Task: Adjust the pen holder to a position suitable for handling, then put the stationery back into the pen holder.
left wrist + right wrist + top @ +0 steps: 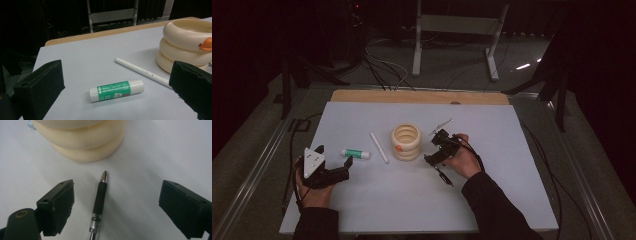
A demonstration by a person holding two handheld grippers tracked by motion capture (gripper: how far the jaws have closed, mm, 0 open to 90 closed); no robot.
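A cream holder [406,141] made of stacked rings, with an orange mark on its side, stands mid-table. Left of it lie a white pen [379,147] and a green-and-white glue stick [355,154]. My left gripper [348,165] rests at the near left, open, its jaws pointing at the glue stick [116,90], which lies just ahead of them and untouched. My right gripper [435,149] is right of the holder, angled down, open. A dark pen [100,202] with a silver tip lies on the sheet between its jaws, apart from both pads, its tip pointing at the holder [82,140].
A pale sheet [492,200] covers the table; a wooden strip [422,96] shows at its far edge. A small pale object [440,125] lies behind the right gripper. Cables [292,145] run along both sides. A white stand [457,30] is on the floor beyond.
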